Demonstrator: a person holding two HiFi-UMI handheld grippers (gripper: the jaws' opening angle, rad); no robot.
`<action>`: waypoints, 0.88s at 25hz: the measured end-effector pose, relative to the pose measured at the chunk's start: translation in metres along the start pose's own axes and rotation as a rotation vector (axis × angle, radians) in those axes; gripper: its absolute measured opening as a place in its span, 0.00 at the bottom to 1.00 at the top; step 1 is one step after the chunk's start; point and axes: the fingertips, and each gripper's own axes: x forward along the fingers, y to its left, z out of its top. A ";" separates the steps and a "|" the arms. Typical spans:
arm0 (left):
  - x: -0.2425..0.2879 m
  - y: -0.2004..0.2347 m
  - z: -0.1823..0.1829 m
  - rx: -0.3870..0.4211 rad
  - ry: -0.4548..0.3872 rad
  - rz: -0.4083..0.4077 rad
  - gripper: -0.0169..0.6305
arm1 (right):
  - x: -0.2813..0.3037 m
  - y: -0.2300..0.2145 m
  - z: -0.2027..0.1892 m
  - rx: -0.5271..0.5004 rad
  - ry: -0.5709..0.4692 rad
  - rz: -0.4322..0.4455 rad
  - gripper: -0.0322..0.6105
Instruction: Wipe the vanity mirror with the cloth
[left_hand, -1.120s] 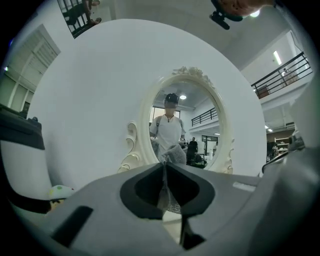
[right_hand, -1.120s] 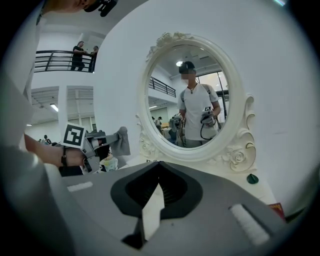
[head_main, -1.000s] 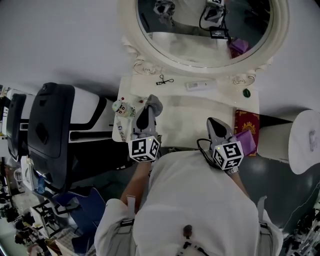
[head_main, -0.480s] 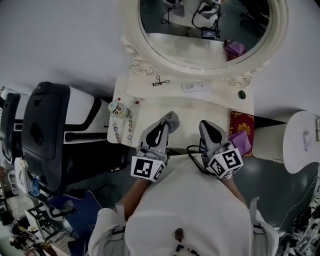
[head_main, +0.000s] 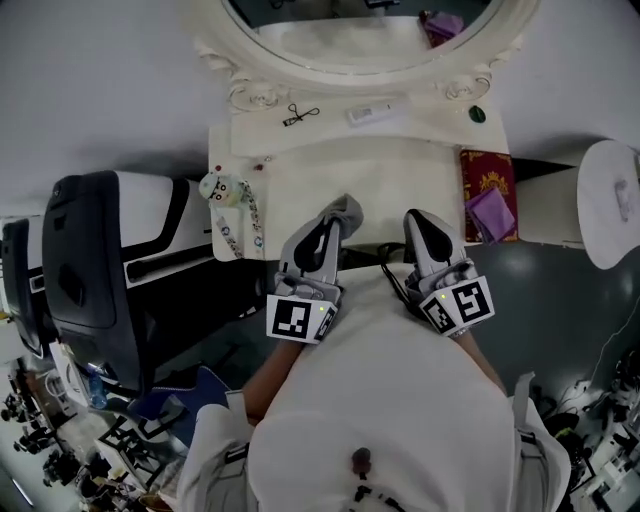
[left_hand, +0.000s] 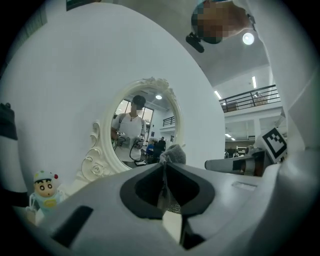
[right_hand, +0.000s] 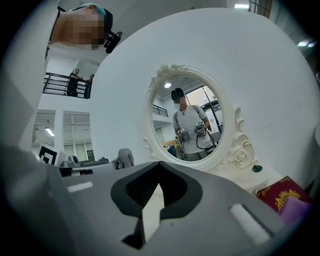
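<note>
Left hand-held gripper (head_main: 338, 222) is clamped on the grey cloth (head_main: 347, 208), a tuft poking past its tips. Right hand-held gripper (head_main: 418, 222) is pinched together w/ nothing in it. Vs a sec ago both have drawn back to the near edge of the tabletop (head_main: 300, 170), the left one shifting toward centre. The vanity mirror (head_main: 340, 40) now sits far off, well apart from the cloth. So prob. no wiping contact rn: cloth has to reach the glass first.
</note>
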 end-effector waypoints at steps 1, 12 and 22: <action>-0.002 0.004 -0.002 -0.004 0.004 0.002 0.06 | -0.003 0.002 0.003 -0.015 -0.018 -0.016 0.06; -0.030 0.015 -0.008 -0.046 0.010 0.005 0.06 | -0.047 0.005 0.056 -0.068 -0.176 -0.148 0.06; -0.039 0.021 -0.006 -0.065 -0.013 0.017 0.06 | -0.062 0.001 0.058 -0.123 -0.142 -0.193 0.06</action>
